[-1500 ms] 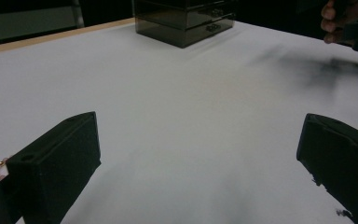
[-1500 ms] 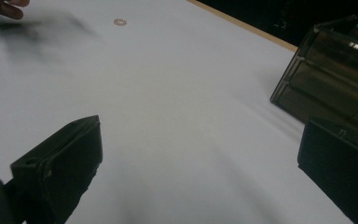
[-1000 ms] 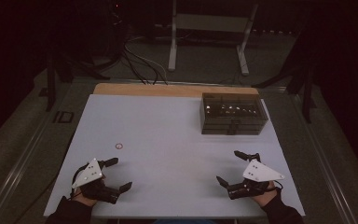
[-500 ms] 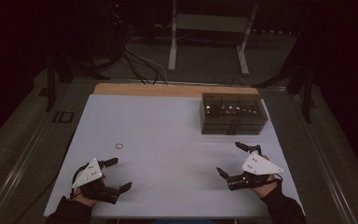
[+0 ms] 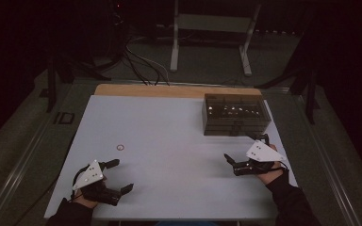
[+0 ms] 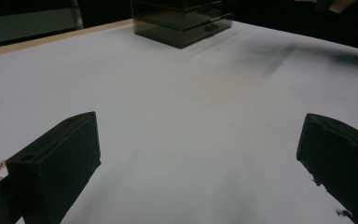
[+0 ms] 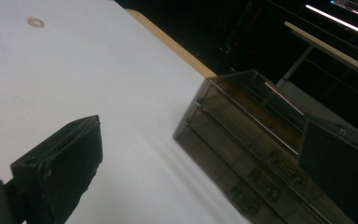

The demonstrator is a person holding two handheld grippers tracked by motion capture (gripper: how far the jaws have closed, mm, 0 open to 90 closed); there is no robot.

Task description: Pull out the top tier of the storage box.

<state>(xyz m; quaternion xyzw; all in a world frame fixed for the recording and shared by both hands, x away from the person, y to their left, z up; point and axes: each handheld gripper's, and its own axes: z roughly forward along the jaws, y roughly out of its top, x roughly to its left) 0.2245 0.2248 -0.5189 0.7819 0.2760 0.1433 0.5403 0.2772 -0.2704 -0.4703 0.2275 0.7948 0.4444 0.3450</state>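
Reaching phase, judging by the pose: bringing right gripper [image 5: 245, 147] up toward box [image 5: 235, 121], not yet touching. Box sitting at 1 o'clock on desk [image 5: 169, 122], closed drawers facing the person, small handle [image 5: 236, 128] showing on the front. Right gripper hovering just short of the box's near right corner, at roughly 4 o'clock on the desk. In right gripper view, looking along the jaws with box [image 7: 242, 154] lying tilted between them and slightly to the right.

Next move, probably: closing the gap, squaring the jaws to the box front, lining one jaw tip up on a handle for a pull. Calling for a wrist turn first, since the view is slanting hard against the drawer fronts. Risk: shoving the whole box back instead of catching the handle.

Right jaws: spreading wide, released, gripping nothing, touching nothing.

Left gripper [image 5: 122, 175]: resting low at 7 o'clock, well apart from the box. Jaws gaping wide too, released, nothing between them but bare desk in left gripper view, box [image 6: 182, 23] far off at the top.

Small ring [image 5: 119, 147] lying at 9 o'clock, near the left gripper, untouched; possibly waiting for a drawer.
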